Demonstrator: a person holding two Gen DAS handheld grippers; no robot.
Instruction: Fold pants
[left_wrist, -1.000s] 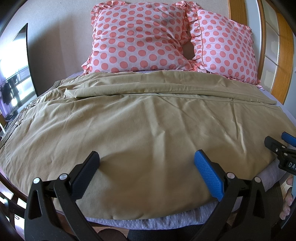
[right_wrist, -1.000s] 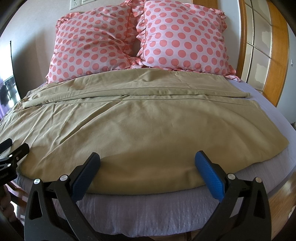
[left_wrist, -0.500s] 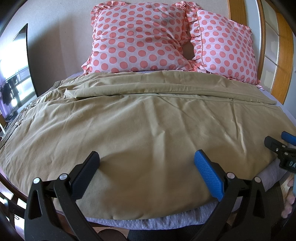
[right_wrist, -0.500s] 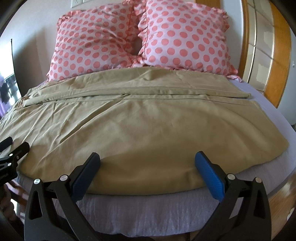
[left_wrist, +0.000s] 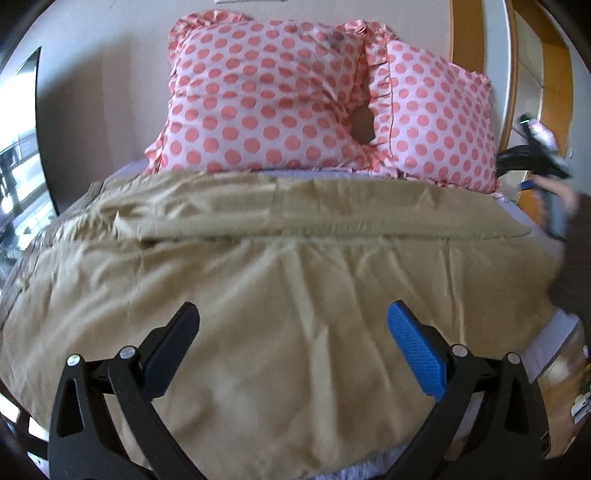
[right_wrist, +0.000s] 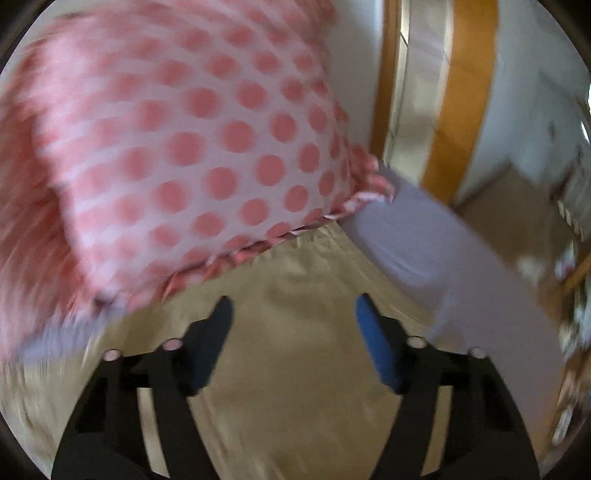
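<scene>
The khaki pants (left_wrist: 280, 295) lie spread flat across the bed, with a folded leg along the far side below the pillows. My left gripper (left_wrist: 291, 321) is open and empty, low over the pants near the front edge. My right gripper (right_wrist: 293, 314) is open and empty over the far right end of the pants (right_wrist: 295, 362), close to the right pillow. The right gripper also shows at the right edge of the left wrist view (left_wrist: 532, 158), held in a hand. The right wrist view is blurred.
Two pink polka-dot pillows (left_wrist: 258, 107) (left_wrist: 439, 125) lean on the headboard wall. The lilac sheet (right_wrist: 436, 266) shows at the bed's right side. A wooden door frame (right_wrist: 454, 96) and floor lie to the right. A dark screen (left_wrist: 26, 140) stands at the left.
My right gripper has swung fast from the bed's front edge to the far right corner by the pillow. My left gripper has moved a little forward over the pants.
</scene>
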